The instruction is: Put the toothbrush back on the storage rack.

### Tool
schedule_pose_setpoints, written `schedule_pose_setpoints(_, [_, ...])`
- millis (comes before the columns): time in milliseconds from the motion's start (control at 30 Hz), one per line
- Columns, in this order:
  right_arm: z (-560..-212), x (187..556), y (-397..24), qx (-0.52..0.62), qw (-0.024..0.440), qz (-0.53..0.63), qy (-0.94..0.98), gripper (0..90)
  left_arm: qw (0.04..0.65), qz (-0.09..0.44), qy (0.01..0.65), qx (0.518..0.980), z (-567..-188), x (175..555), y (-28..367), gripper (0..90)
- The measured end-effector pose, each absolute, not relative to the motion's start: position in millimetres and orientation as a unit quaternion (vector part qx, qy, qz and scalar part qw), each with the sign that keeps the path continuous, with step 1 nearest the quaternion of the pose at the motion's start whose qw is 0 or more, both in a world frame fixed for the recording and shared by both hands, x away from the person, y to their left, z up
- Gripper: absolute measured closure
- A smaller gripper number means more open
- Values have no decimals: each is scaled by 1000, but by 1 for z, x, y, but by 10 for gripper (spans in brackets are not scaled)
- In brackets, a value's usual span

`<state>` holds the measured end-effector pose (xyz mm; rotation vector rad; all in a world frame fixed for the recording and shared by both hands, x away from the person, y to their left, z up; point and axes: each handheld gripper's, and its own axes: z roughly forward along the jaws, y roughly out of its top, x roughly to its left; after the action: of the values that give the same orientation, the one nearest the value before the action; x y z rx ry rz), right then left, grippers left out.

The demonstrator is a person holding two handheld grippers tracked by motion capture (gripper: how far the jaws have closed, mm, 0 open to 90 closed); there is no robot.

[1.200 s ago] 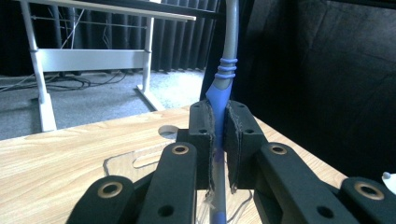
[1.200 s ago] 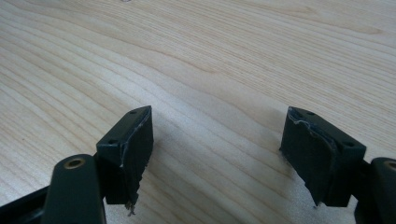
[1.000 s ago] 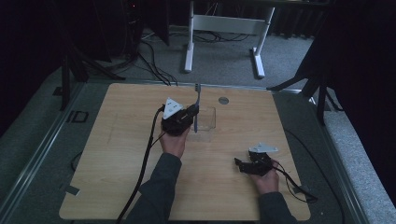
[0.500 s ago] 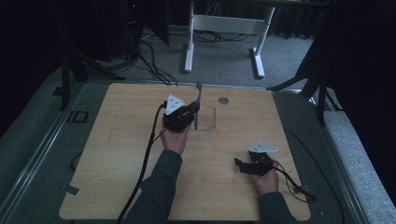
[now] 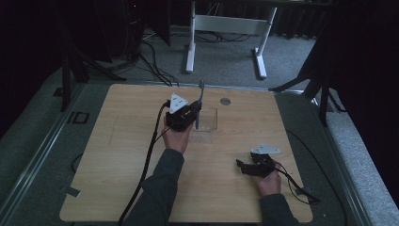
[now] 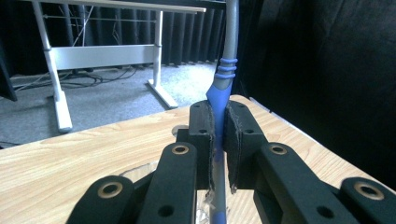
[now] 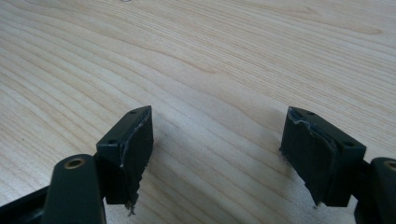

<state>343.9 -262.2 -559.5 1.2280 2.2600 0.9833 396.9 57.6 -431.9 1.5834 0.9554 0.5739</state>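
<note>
My left gripper point(image 5: 195, 113) is shut on a slim grey and blue handle point(image 5: 201, 95) that stands nearly upright, like a toothbrush. The handle's lower end reaches into a clear plastic box point(image 5: 208, 125) on the wooden table point(image 5: 117, 155). In the left gripper view the jaws point(image 6: 218, 122) pinch the blue part, and the grey shaft point(image 6: 229, 32) rises out of the top of the picture. My right gripper point(image 5: 243, 166) rests low at the table's near right, open. Its fingers point(image 7: 134, 140) stand wide apart over bare wood, nothing between them point(image 7: 217, 140).
A round grey grommet point(image 5: 225, 101) sits in the table near the far edge. Beyond the table a white metal frame point(image 5: 226, 23) stands on the carpet among cables. Black cables trail from both grippers across the table.
The left gripper has shifted slightly up and toward the far edge with the handle still in it. The right gripper has stayed put.
</note>
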Motion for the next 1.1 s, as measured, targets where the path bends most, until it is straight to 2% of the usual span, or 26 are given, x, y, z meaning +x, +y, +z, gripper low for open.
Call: schedule_pose_setpoints(1100, [-559,344,-262,438,192,351,805,250,533,263,413,691,-446,412,54,816])
